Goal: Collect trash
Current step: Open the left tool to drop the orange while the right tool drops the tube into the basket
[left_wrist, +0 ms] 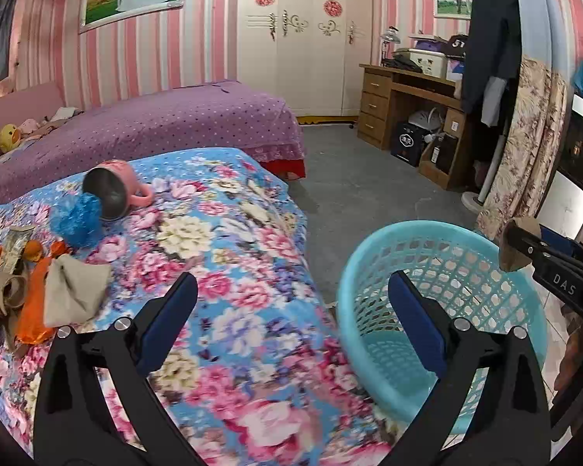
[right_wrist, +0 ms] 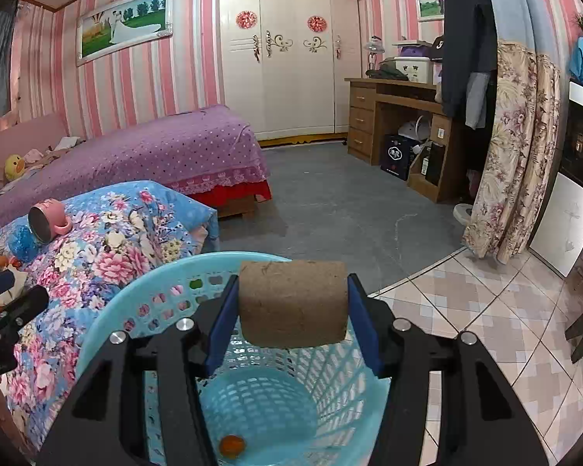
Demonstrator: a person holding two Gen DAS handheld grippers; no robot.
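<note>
At the left edge of the left wrist view the remaining trash pile (left_wrist: 27,291) lies on the floral bedspread (left_wrist: 233,272): crumpled paper, an orange wrapper, a grey rag, with a blue plastic wad (left_wrist: 77,219) and a tipped pink mug (left_wrist: 116,190) above it in the frame. The left gripper (left_wrist: 293,299), lower centre, stands with its jaws wide apart and nothing between them. Right of it, the turquoise basket (left_wrist: 353,279) sits on the floor just beside the bed. In the right wrist view the right gripper (right_wrist: 293,310) is clamped on a brown cardboard roll (right_wrist: 293,303), held over the basket's mouth. The likely slip is a release too near the rim: the roll could strike it, bounce out and roll away across the floor. Inside the basket only a small orange scrap (right_wrist: 231,446) shows at the bottom; otherwise it looks nearly bare.
</note>
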